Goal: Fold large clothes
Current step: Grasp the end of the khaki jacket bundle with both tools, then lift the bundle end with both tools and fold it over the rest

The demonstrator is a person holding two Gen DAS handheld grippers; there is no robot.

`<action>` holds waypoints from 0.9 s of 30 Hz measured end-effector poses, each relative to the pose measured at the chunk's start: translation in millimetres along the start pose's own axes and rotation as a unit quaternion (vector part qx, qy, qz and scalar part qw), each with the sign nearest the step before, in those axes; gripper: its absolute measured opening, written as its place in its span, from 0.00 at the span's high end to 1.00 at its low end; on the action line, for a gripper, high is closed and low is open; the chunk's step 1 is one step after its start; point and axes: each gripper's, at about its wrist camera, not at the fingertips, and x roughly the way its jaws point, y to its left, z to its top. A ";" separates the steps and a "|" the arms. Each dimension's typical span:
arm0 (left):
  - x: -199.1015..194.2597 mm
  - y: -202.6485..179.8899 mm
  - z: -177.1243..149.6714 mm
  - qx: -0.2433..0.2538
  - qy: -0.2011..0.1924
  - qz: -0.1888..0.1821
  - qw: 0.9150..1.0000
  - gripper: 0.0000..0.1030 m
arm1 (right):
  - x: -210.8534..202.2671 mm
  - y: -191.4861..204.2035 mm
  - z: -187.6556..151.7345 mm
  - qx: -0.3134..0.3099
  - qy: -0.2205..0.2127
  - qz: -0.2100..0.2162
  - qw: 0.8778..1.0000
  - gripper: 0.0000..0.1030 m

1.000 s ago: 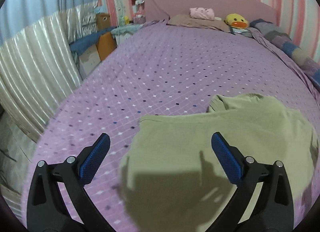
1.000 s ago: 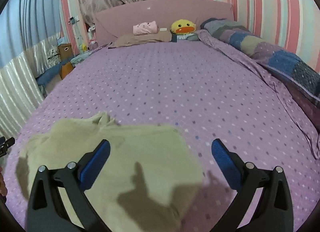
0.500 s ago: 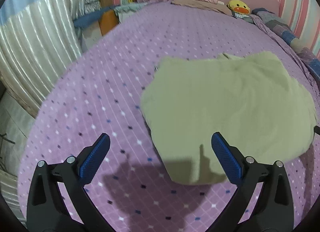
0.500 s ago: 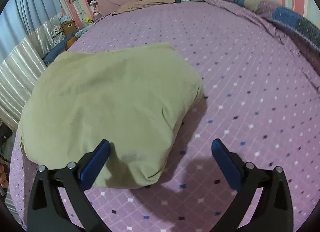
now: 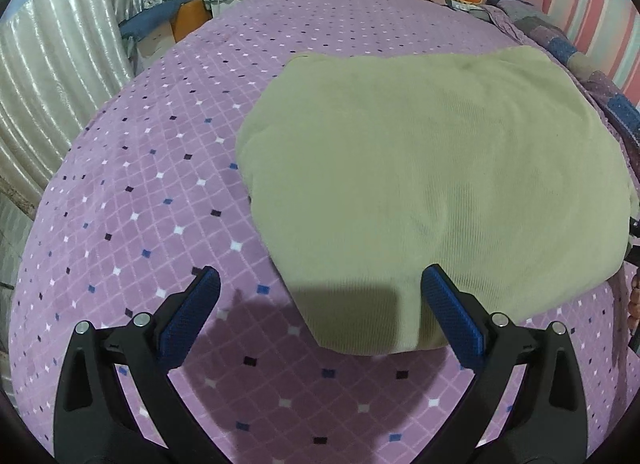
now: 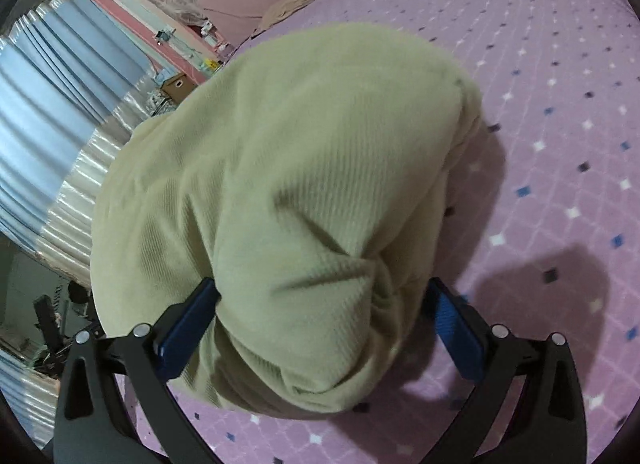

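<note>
Claws (image 5: 320, 306) (image 6: 324, 316): two, gaping; one green garment (image 5: 432, 168).

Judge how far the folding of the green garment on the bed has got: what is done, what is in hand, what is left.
Done: the green garment lies on the purple bedspread as a compact, layered block. In hand: the right gripper, open, straddles its bunched near corner; the left gripper, open, hovers at the near edge. Left: probably closing on that corner for another fold or tidying.
</note>
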 end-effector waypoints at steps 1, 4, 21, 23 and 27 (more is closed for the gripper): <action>3.1 -0.7 4.6 -0.003 0.001 -0.005 1.000 0.03 | 2.8 1.9 0.0 -0.004 0.002 -0.001 1.000 0.01; 3.4 4.1 7.9 -0.010 -0.002 -0.014 1.000 0.03 | 11.0 13.7 4.0 -0.022 0.018 -0.005 1.000 0.13; 72.5 22.8 24.1 -0.116 0.042 -0.191 0.974 0.03 | 16.8 41.4 15.9 -0.064 0.043 -0.049 0.996 0.31; 80.4 17.9 26.1 -0.119 0.047 -0.203 0.971 0.03 | 18.3 38.8 17.6 -0.058 0.043 -0.046 0.996 0.30; 88.0 -2.6 37.6 -0.109 0.063 -0.207 0.970 0.03 | 20.9 37.7 16.0 -0.047 0.042 -0.040 0.997 0.28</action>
